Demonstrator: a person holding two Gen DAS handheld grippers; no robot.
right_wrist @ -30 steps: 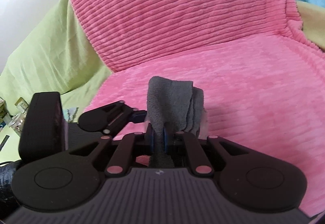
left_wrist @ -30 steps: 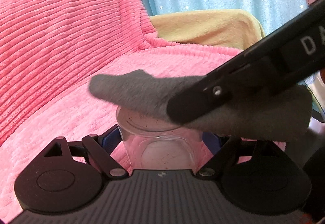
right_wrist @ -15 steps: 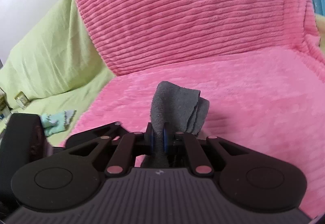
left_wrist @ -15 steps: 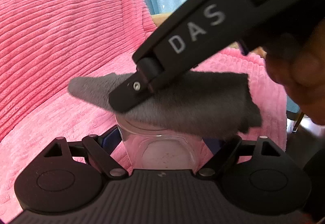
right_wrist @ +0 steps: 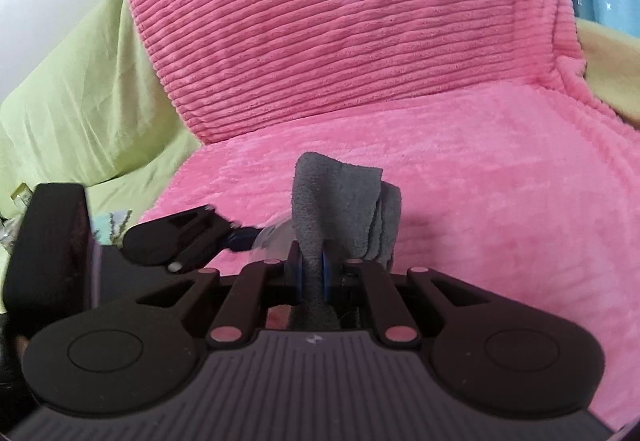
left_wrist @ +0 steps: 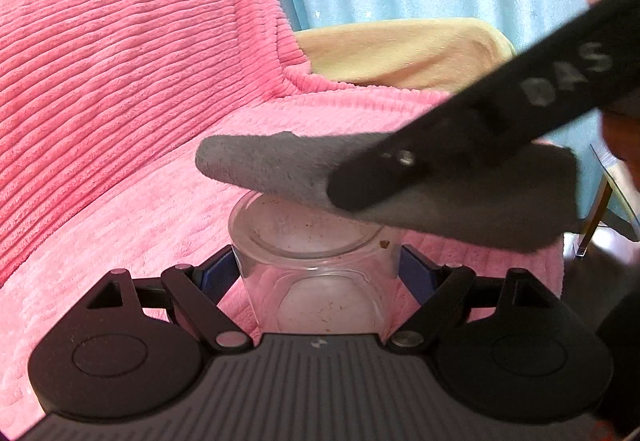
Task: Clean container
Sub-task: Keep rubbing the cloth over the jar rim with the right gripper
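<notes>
We clamp the clear container [left_wrist: 316, 273] between our left gripper [left_wrist: 316, 269] pads above the pink blanket [left_wrist: 120, 101], while our right gripper [right_wrist: 313, 277] pinches the grey cloth [left_wrist: 440, 189] over its rim.

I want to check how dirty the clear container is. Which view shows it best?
The left wrist view: the clear container sits between the left tool's pads, its specks visible under the grey cloth. The right wrist view shows only a blurred clear edge beside the cloth.
</notes>
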